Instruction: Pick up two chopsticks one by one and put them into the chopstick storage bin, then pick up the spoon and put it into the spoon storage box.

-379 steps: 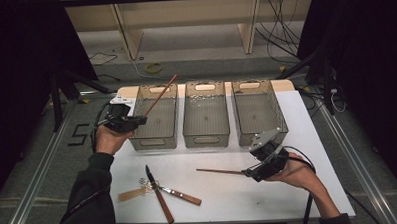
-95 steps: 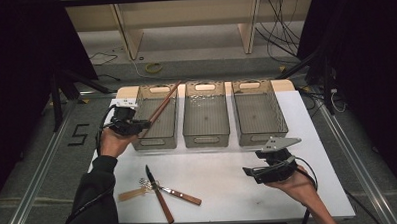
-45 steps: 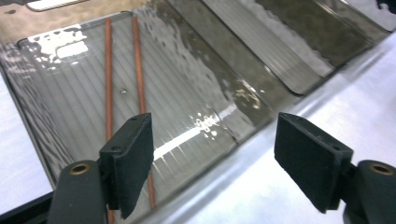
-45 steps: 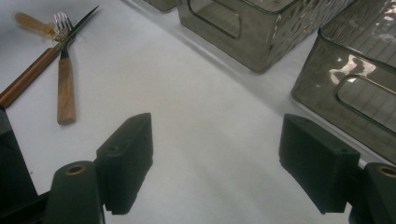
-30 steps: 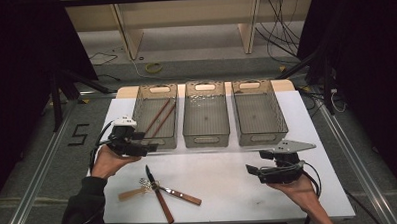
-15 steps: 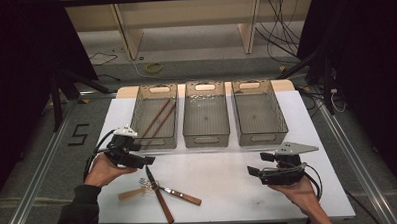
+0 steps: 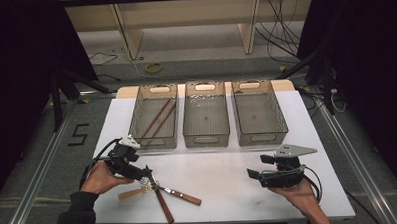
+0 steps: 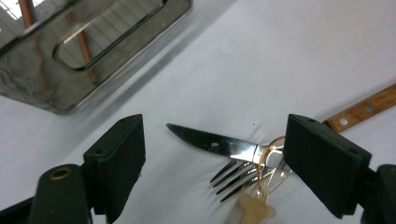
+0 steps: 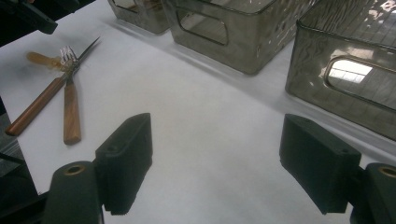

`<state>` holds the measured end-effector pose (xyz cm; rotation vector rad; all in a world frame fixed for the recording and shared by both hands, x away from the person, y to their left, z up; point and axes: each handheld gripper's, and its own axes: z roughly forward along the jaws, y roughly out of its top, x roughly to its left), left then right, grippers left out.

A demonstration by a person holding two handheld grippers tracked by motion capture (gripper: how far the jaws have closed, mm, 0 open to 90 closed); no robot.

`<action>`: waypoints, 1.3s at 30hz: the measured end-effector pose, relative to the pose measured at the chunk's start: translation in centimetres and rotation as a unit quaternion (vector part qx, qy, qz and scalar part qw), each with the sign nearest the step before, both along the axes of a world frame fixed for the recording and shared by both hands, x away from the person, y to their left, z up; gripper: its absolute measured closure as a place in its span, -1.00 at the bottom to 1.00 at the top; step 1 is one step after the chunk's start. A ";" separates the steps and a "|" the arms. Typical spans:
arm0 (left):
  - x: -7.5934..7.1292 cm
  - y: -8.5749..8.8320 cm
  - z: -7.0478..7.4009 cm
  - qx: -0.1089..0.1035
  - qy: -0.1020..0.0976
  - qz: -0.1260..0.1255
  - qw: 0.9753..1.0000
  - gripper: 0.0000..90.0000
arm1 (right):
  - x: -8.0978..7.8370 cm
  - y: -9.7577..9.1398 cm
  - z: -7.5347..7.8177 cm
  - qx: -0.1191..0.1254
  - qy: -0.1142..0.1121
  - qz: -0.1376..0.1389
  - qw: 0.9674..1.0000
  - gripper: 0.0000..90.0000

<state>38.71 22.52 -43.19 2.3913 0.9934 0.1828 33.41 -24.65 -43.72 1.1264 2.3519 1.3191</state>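
My left gripper is open at the near left of the white table, just over a small pile of cutlery. Between its jaws in the left gripper view lie a knife blade, fork tines, a thin gold ring and a pale handle end. From above, the knife and a second wood-handled piece cross, with a pale utensil beside them. My right gripper is open and empty at the near right, with bare table between its jaws.
Three smoky clear bins stand in a row at the back: the left bin holds two brown chopsticks; the middle bin and right bin look empty. The table's front edge runs close behind both hands.
My left gripper let go of a chopstick in the left bin and came back toward the near edge, down over the cutlery. My right gripper, which held a chopstick earlier, is now empty and almost still.
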 end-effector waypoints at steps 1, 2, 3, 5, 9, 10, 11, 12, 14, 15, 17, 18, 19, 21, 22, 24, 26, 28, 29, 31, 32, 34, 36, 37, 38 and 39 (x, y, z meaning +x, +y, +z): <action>-0.1 0.1 0.0 0.001 0.001 0.001 1.000 -0.55 | 0.0 0.0 0.0 -0.001 0.000 0.000 1.000 -0.41; -0.1 0.1 0.0 0.004 0.003 0.002 1.000 -0.55 | 0.0 0.1 0.0 -0.001 0.001 0.000 1.000 -0.41; -0.2 0.1 0.0 0.007 0.006 0.004 1.000 -0.55 | 0.0 0.1 0.0 -0.001 0.000 0.002 1.000 -0.41; -0.3 0.2 0.0 0.017 0.009 0.002 1.000 -0.55 | 0.1 0.1 0.0 -0.003 0.001 0.003 1.000 -0.41; -0.6 0.4 0.0 0.030 0.016 0.000 0.999 -0.55 | 0.1 0.1 -0.1 -0.001 0.001 0.003 1.000 -0.41; -0.6 0.4 0.0 0.032 0.017 0.000 0.999 -0.55 | 0.1 0.1 -0.1 -0.001 0.001 0.003 1.000 -0.41; -0.7 0.4 0.0 0.032 0.020 -0.001 0.999 -0.55 | 0.1 0.1 -0.1 -0.001 0.001 0.003 1.000 -0.41; -0.8 0.4 0.0 0.030 0.020 -0.002 0.999 -0.54 | 0.1 0.1 -0.1 -0.003 0.002 0.003 1.000 -0.41; -0.9 0.4 0.0 0.031 0.025 -0.007 0.999 -0.54 | 0.1 0.1 -0.1 -0.005 0.002 0.003 1.000 -0.41; -1.0 0.3 -0.1 0.037 0.027 -0.010 0.999 -0.53 | 0.0 0.1 -0.1 -0.006 0.002 0.004 1.000 -0.41; -1.1 0.2 -0.3 0.050 0.033 -0.014 0.998 -0.53 | 0.0 0.2 -0.1 -0.008 0.002 0.004 1.000 -0.41; -1.1 0.2 -0.4 0.054 0.037 -0.019 0.998 -0.53 | -0.1 0.2 -0.2 -0.008 0.001 0.005 1.000 -0.41; -1.2 0.2 -0.5 0.055 0.040 -0.023 0.997 -0.53 | -0.1 0.2 -0.1 -0.010 0.001 0.006 1.000 -0.41; -1.4 0.2 -0.7 0.057 0.046 -0.032 0.997 -0.52 | -0.1 0.3 -0.1 -0.012 0.001 0.006 1.000 -0.41; -1.5 0.1 -0.8 0.062 0.049 -0.035 0.996 -0.51 | -0.1 0.3 -0.1 -0.012 0.002 0.007 1.000 -0.41; -1.7 0.1 -1.0 0.072 0.057 -0.042 0.995 -0.49 | -0.1 0.5 -0.1 -0.015 0.002 0.010 1.000 -0.41; -2.0 0.0 -1.1 0.073 0.064 -0.051 0.994 -0.45 | -0.2 0.7 -0.1 -0.019 -0.001 0.013 1.000 -0.41; -2.2 -0.1 -1.3 0.083 0.072 -0.059 0.992 -0.42 | -0.3 0.8 0.0 -0.021 -0.001 0.014 1.000 -0.41; -2.3 -0.1 -1.5 0.094 0.078 -0.063 0.991 -0.39 | -0.4 0.8 0.0 -0.021 -0.001 0.014 1.000 -0.41; -2.4 -0.1 -1.8 0.100 0.087 -0.058 0.990 -0.37 | -0.4 0.8 0.0 -0.023 -0.001 0.016 1.000 -0.41; -2.4 0.0 -2.0 0.103 0.089 -0.060 0.989 -0.35 | -0.4 0.9 0.0 -0.022 0.000 0.016 1.000 -0.41; -2.5 0.0 -2.1 0.101 0.092 -0.061 0.989 -0.29 | -0.4 0.9 0.0 -0.023 0.000 0.017 1.000 -0.41; -2.7 0.0 -2.1 0.103 0.094 -0.065 0.988 -0.21 | -0.4 1.0 0.0 -0.024 0.001 0.018 1.000 -0.41; -2.7 0.0 -2.1 0.105 0.094 -0.066 0.988 -0.17 | -0.4 1.0 0.0 -0.024 0.001 0.018 1.000 -0.41; -2.8 0.1 -2.1 0.111 0.098 -0.071 0.986 -0.12 | -0.4 0.9 0.0 -0.024 0.001 0.018 1.000 -0.41; -2.7 0.1 -2.2 0.114 0.100 -0.071 0.986 -0.08 | -0.4 0.9 0.0 -0.024 0.002 0.018 1.000 -0.41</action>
